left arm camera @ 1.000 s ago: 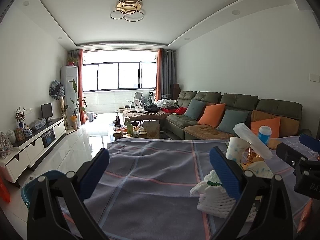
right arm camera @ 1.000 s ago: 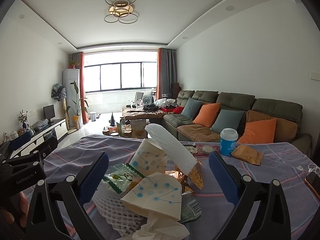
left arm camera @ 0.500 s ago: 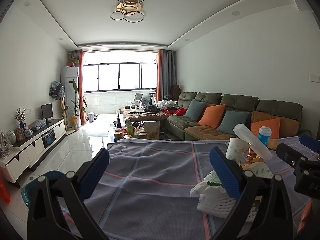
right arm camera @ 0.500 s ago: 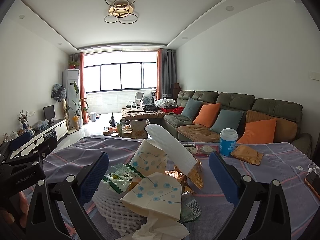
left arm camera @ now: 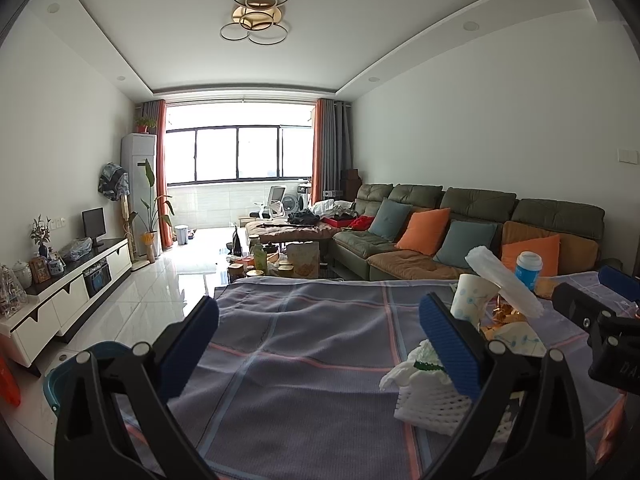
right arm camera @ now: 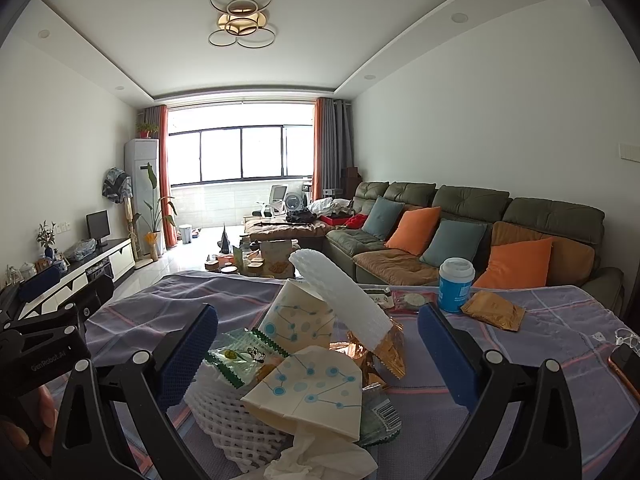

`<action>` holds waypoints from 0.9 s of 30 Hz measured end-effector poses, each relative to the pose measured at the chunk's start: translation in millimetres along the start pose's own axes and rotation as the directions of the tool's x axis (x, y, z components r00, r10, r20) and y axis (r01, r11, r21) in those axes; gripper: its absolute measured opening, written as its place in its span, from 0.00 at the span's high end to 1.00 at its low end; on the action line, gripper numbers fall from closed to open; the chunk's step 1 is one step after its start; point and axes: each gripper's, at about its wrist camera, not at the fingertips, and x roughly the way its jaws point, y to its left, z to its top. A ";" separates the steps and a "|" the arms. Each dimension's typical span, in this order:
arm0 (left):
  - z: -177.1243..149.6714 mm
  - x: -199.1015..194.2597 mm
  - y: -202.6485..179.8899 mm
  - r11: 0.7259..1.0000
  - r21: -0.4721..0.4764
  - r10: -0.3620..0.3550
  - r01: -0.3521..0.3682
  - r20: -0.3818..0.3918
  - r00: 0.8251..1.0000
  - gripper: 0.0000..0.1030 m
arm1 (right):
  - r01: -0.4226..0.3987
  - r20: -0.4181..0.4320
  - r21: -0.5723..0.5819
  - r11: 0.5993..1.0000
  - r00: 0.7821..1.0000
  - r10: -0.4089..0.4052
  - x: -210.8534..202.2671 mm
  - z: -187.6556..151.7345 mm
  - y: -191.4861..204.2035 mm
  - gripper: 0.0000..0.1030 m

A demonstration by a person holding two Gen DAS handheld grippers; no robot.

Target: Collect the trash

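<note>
Your left gripper (left arm camera: 318, 344) has its blue-padded fingers spread wide with nothing between them, over a bare stretch of the plaid tablecloth (left arm camera: 304, 344). From the trash pile (left arm camera: 472, 352), that open cloth runs away to the left as far as the table's left edge, where a teal bin (left arm camera: 66, 376) shows beyond it on the tiled floor. The far edge of the table lies behind the pile, with the low coffee table (left arm camera: 280, 256) and the green sofa (left arm camera: 472, 224) past it.

Your right gripper (right arm camera: 318, 350) is also spread wide, holding nothing, and the trash pile (right arm camera: 304, 364) sits between its two fingers. You cannot tell from either view whether the pads touch it.

The right wrist view shows the pile's makeup: two paper cups with blue dot print (right arm camera: 308, 388), a white foam net (right arm camera: 228, 412), a long white foam sleeve (right arm camera: 344, 300) standing tilted, a green wrapper (right arm camera: 240, 356), gold foil (right arm camera: 384, 352) and crumpled tissue (right arm camera: 316, 460) at the near side. Right of the pile it also shows a blue cup with a white lid (right arm camera: 456, 286) touching a brown packet (right arm camera: 494, 311), and open cloth beyond them to the right edge. A phone's edge (right arm camera: 626, 364) lies far right of the pile.

The left wrist view shows only the pile's left flank, partly behind its own right finger.
</note>
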 end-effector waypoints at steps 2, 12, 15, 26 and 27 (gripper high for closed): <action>-0.4 -0.5 0.0 1.000 0.000 0.001 -0.001 0.000 1.000 0.03 | -0.001 0.001 0.000 1.000 1.000 0.001 0.1 -0.1 -0.1 0.03; -0.5 -1.3 -0.5 1.000 0.000 0.000 0.000 0.003 1.000 0.03 | -0.001 0.000 0.000 1.000 1.000 0.001 -0.6 0.8 0.6 0.03; -0.9 -1.4 -0.7 1.000 -0.001 0.001 -0.001 0.002 1.000 0.03 | -0.001 0.001 0.000 1.000 1.000 0.001 -0.7 0.9 0.8 0.03; -1.9 -1.5 0.7 1.000 0.001 -0.001 0.001 0.000 1.000 0.03 | -0.006 -0.004 -0.001 1.000 1.000 0.006 -0.6 1.3 3.8 0.03; -2.0 -1.1 1.1 1.000 0.000 -0.001 0.001 -0.001 1.000 0.03 | -0.007 -0.005 -0.001 1.000 1.000 0.007 -0.1 1.2 4.4 0.03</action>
